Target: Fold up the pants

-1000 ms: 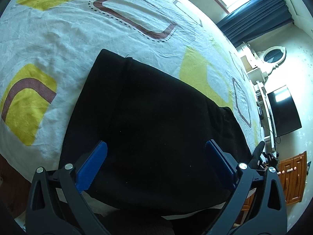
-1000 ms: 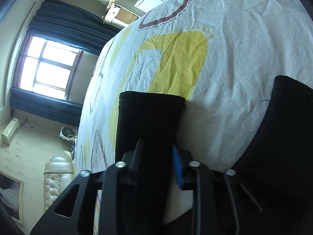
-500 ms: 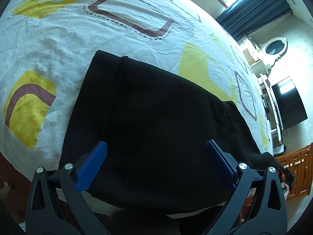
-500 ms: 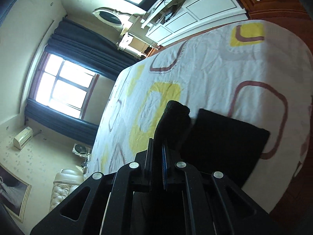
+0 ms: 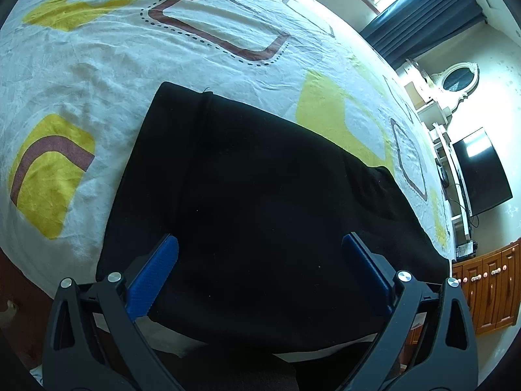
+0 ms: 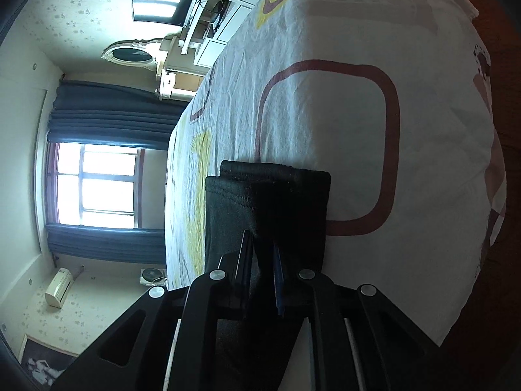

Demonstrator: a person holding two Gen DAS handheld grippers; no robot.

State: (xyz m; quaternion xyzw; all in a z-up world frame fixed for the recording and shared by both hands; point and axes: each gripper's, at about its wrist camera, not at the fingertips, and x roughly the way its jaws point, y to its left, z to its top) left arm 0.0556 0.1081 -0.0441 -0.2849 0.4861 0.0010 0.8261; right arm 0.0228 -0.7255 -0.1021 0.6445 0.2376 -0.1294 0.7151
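left tongs [image 5: 260, 249] spread wide, blue pads [image 5: 153, 273] apart, hovering just above black pants [image 5: 260, 202], pads not pressing cloth. right tongs [image 6: 263, 244] nearly pressed together, pinching a fold of pants [image 6: 270, 202] between the pads; jaws just eased open a touch, cloth between them.

pants lying on bed [image 5: 97, 75], near its front edge, spread flat in the left view with a lighter band down the left part and a raised hem at the right. seen from the right view as a narrow dark stack, two hemmed ends showing at the far side, one layer set slightly behind the other, lifted toward the tongs.

bedsheet white, wrinkled, printed with yellow patches and brown rounded squares. beyond the bed: window [image 6: 97, 182] with dark curtains [image 6: 107, 120], oval mirror [image 5: 459, 78], dark tv [image 5: 482, 176], wooden cabinet [image 5: 488, 286] at lower right of the left view. air conditioner [image 6: 58, 288] on the wall in the right view.
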